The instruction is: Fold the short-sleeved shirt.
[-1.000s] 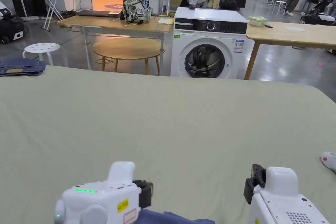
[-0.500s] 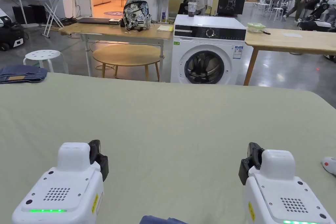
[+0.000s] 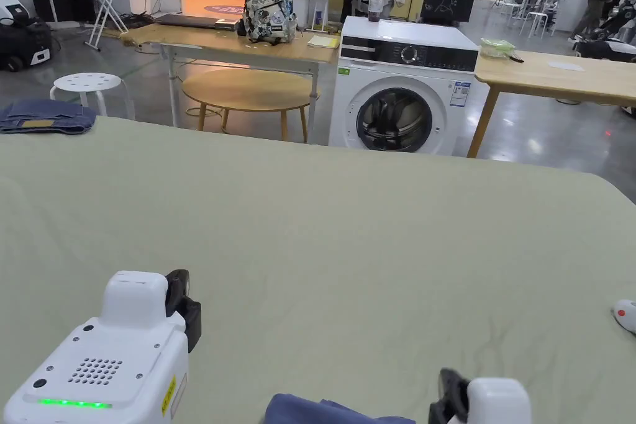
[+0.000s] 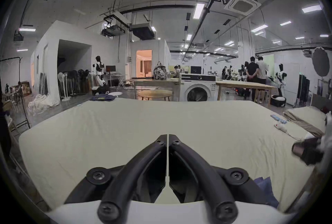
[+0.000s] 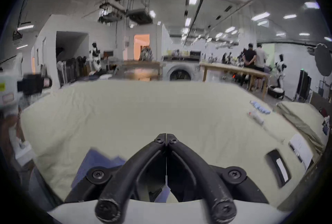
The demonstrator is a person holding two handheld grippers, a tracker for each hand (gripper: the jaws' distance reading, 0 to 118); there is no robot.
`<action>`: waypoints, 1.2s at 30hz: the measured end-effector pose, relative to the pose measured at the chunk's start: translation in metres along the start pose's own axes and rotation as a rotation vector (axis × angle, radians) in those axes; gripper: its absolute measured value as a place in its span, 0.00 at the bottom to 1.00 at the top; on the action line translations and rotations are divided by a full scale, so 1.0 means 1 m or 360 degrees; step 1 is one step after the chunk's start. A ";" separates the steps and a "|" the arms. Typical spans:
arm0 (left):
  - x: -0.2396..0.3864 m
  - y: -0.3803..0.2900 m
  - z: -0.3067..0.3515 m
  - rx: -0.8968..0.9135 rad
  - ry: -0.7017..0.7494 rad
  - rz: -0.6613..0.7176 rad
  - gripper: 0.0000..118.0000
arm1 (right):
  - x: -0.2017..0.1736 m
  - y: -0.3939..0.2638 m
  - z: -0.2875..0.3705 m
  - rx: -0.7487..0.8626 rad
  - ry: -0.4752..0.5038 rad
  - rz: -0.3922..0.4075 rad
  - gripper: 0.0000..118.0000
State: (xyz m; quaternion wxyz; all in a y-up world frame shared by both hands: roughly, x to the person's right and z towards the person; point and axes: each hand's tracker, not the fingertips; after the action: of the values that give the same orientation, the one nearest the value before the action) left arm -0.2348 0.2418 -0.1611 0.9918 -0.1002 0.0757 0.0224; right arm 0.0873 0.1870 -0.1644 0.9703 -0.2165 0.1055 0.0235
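Both black jaws of the left hand-held gripper meet at their tips in its own view, with only a hairline gap down the middle and nothing between them; they hang over bare pale green bed sheet. In the head view just the white housing of this gripper, with a green light strip, and a black block at its front are visible at the lower left, so its jaw tips cannot be made out there. The right hand-held gripper is likewise closed tip to tip on nothing in its own view — that picture is smeared, and the far room behind it is hard to read. In the head view it is cut off by the bottom edge, a white cap and a black part all that is visible.

Between the two lies the dark blue short-sleeved shirt, crumpled at the near edge of the bed and mostly cropped by the frame; its sleeves and collar cannot be told. In the right gripper view a blurred blue patch of it lies just left of the jaws, partly behind them.

Farther out, a folded pair of blue jeans rests at the far left corner of the bed, and a small white device with a red button is half cut off at the right edge. Beyond the bed stands a white front-loading washing machine.
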 end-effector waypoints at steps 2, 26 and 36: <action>-0.002 -0.006 0.001 -0.0032 0.0009 0.0001 0.00 | -0.009 -0.021 -0.010 -0.0165 0.0054 0.0024 0.00; -0.053 -0.092 -0.066 -0.1248 -0.1023 0.0911 0.26 | -0.009 -0.070 -0.071 -0.0543 0.0049 -0.0043 0.00; -0.014 -0.138 -0.098 -0.1672 -0.1306 0.1055 0.62 | -0.003 -0.075 -0.072 -0.0534 0.0068 -0.0072 0.00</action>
State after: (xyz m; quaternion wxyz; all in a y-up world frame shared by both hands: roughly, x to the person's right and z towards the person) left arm -0.2551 0.0868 -0.2270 0.7031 -0.5166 -0.2953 0.3893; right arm 0.0768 0.0885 -0.1960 0.9183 -0.3783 0.1159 0.0145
